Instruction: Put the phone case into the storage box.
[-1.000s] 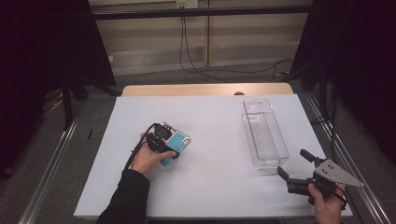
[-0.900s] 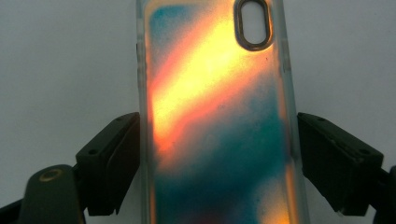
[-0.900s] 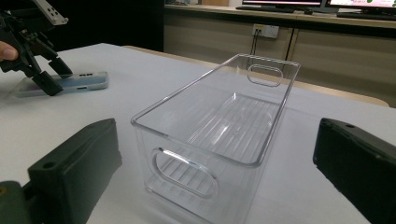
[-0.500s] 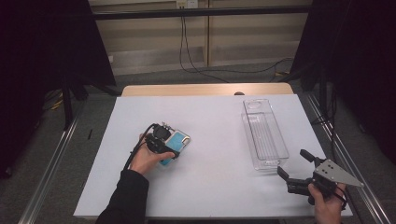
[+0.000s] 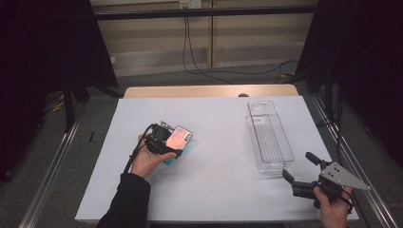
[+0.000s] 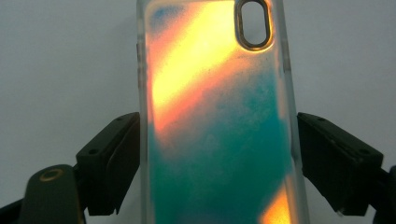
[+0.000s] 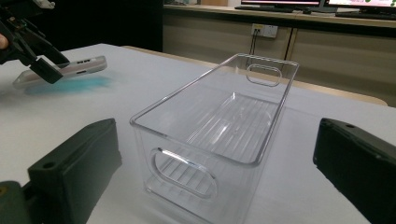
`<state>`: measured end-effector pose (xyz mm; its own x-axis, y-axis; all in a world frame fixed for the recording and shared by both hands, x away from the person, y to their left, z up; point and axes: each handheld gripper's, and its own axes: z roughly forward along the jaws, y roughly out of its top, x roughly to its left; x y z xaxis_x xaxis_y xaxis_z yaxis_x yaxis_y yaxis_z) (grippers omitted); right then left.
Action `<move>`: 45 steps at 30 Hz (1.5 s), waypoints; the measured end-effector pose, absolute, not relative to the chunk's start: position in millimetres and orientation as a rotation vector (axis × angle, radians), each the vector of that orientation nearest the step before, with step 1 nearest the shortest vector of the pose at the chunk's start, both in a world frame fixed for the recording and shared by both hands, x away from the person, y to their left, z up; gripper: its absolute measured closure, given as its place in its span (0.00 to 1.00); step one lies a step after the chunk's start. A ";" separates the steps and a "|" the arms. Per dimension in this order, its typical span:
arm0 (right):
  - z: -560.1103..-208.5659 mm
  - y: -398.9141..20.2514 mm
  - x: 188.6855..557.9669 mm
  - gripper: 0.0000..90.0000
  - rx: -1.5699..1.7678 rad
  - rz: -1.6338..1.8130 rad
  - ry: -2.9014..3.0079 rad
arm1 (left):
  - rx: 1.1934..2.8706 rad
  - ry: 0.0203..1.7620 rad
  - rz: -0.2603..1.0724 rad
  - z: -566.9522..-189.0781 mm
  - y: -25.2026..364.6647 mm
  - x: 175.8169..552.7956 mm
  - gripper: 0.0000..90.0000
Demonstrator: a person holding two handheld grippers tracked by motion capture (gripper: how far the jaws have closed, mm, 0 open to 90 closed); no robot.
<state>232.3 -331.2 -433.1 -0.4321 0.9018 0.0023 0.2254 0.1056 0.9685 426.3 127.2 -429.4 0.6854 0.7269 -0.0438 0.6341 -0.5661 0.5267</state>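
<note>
Phone case [image 6: 217,121] pinched across its sides by left gripper [image 5: 167,145], raised off table [image 5: 218,190], tilted. Right gripper [image 5: 299,173] spread, idle near bin [image 5: 269,137]. Risk: slick edges slipping from pads, dropping short of bin.

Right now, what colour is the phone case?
Clear-rimmed phone case, orange-yellow blending into teal; the left gripper view shows it best.

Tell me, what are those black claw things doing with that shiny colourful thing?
A person holds a gripper in each hand. The left gripper has its jaws on both long sides of a phone case, orange and teal, lifted a little off the white table. The right gripper is open and holds nothing; it points at a clear plastic bin that has nothing in it.
</note>
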 end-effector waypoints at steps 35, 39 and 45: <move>-432.9 -331.0 232.5 0.00 1.104 1.361 1.752 | 2.109 0.955 0.490 -405.0 139.0 403.9 0.19; -432.9 -331.1 232.4 0.00 1.105 1.363 1.751 | 2.091 0.926 0.514 -400.2 138.1 397.0 0.19; -432.7 -331.0 232.1 0.00 1.101 1.366 1.751 | 2.052 0.916 0.552 -395.2 141.2 388.2 0.19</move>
